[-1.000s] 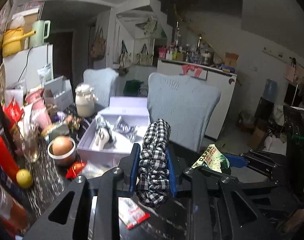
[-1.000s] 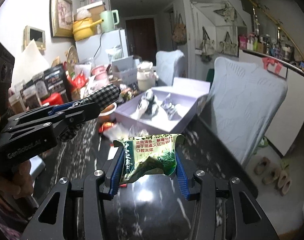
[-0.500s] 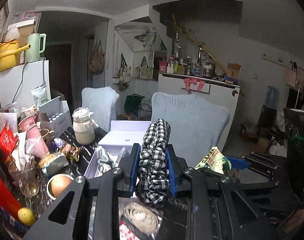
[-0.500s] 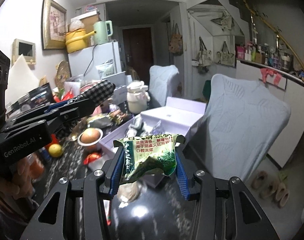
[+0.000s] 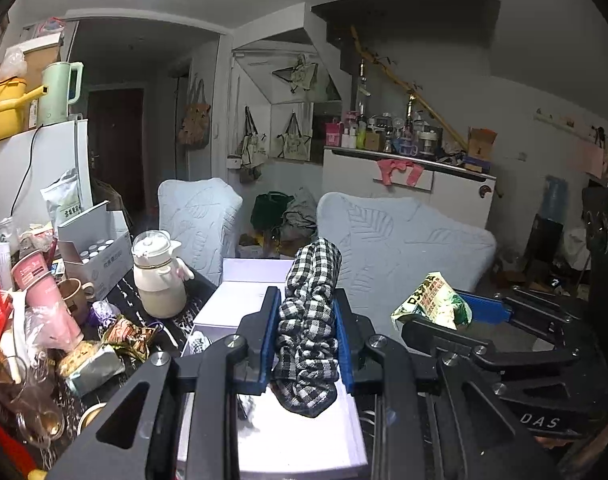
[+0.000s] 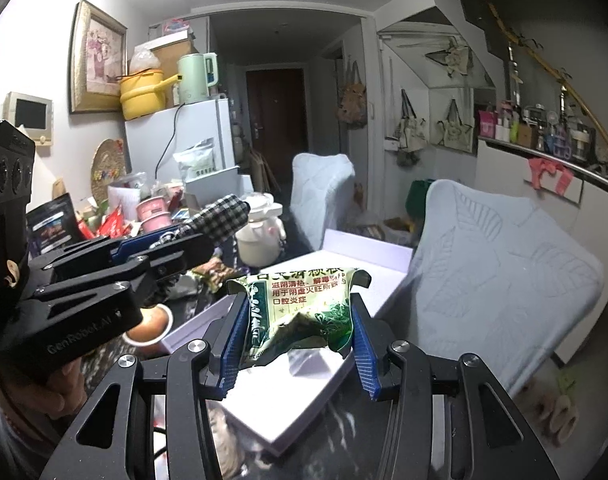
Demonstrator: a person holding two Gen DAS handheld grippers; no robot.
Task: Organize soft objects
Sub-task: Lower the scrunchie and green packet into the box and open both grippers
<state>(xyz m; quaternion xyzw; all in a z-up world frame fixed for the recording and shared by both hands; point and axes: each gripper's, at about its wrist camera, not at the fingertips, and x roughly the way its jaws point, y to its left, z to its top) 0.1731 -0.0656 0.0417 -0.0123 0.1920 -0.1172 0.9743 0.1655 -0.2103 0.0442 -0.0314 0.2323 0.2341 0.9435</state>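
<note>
My left gripper [image 5: 307, 336] is shut on a black-and-white checked scrunchie [image 5: 310, 320] that sticks up and hangs down between its blue pads. It hovers over the open pale lilac box [image 5: 304, 444] on the dark table. My right gripper [image 6: 298, 332] is shut on a green crinkled packet [image 6: 300, 312] with printed text, also above the box [image 6: 304, 392]. In the left wrist view the packet [image 5: 434, 300] shows at the right. From the right wrist camera, the left gripper [image 6: 192, 236] with the scrunchie [image 6: 220, 220] sits to the left.
A cream kettle-shaped pot [image 5: 160, 280], pink cups [image 5: 44, 292], snack wrappers [image 5: 128, 336], a glass [image 5: 24, 400] and a white carton [image 5: 96, 248] crowd the table's left side. Two pale blue covered chairs [image 5: 404, 248] stand behind the box. A hand [image 6: 60, 384] holds the left gripper.
Both grippers have travelled forward over the table and now hang above the lilac box, which has slid down under them in both views. Both grips are unchanged.
</note>
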